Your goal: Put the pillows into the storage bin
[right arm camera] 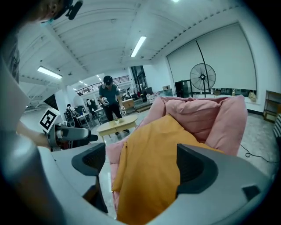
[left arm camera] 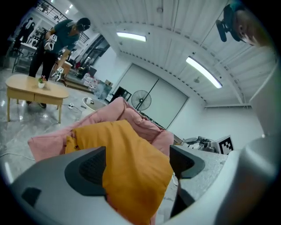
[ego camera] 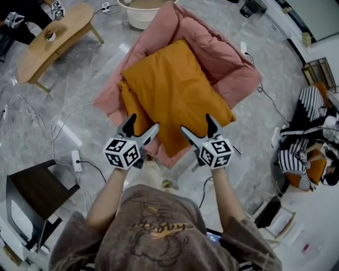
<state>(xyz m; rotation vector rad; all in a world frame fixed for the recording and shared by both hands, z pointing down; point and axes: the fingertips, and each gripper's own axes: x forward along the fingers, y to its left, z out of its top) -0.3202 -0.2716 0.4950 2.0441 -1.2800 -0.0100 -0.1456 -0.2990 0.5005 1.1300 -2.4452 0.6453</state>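
A large orange pillow [ego camera: 172, 95] lies on top of a soft pink storage bin [ego camera: 228, 69] on the floor in front of me. My left gripper [ego camera: 144, 123] is open at the pillow's near left edge. My right gripper [ego camera: 196, 123] is open at its near right edge. In the left gripper view the orange pillow [left arm camera: 127, 167] fills the gap between the wide jaws of the left gripper [left arm camera: 137, 165], with the pink bin [left arm camera: 48, 143] behind. The right gripper view shows the pillow [right arm camera: 149, 176] between the spread jaws of the right gripper [right arm camera: 140, 166]; neither pair of pads presses on it.
An oval wooden table [ego camera: 53, 39] stands at the far left, with a person [left arm camera: 57, 39] beside it. A white basin [ego camera: 143, 13] sits behind the bin. A dark chair [ego camera: 37, 193] is at my near left. Cables and a power strip [ego camera: 76, 160] lie on the floor. Striped items [ego camera: 307, 143] are piled at the right.
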